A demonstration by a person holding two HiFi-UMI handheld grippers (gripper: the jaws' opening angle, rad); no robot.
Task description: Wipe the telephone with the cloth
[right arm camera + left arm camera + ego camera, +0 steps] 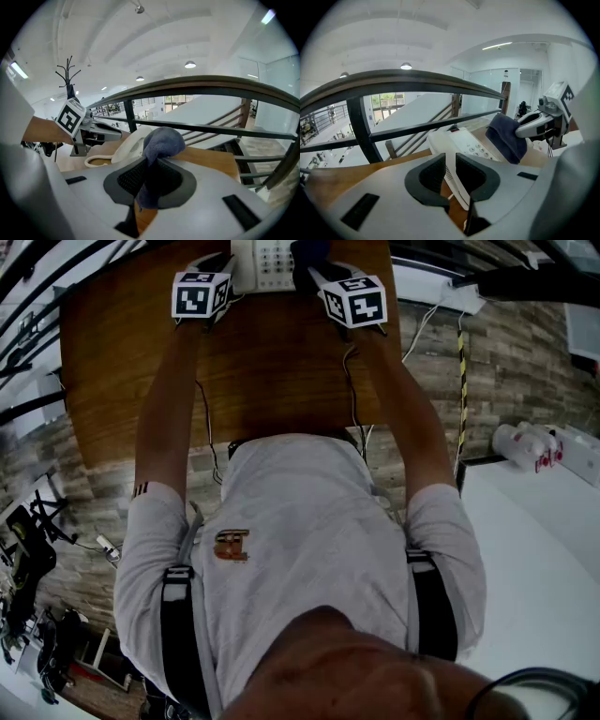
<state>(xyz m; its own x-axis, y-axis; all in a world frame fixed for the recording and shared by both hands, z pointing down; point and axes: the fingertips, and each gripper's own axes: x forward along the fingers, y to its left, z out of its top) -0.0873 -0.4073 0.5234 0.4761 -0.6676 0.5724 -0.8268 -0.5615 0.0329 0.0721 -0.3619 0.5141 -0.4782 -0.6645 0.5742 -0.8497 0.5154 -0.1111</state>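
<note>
**A:** Your left gripper (451, 177) has its fingers (427, 174) clamped on the near edge of the telephone (465, 146). I'd say that's to pin it so it can't skid across the bench (272, 371).

**B:** Your right gripper (149, 183) pinches the cloth (160, 139), a dark wad bulging above its fingers (176, 180) (a ready-made wiping pad).

**A:** The telephone sits at the bench's far edge, and the cloth seems to rest on its keypad end.
</note>
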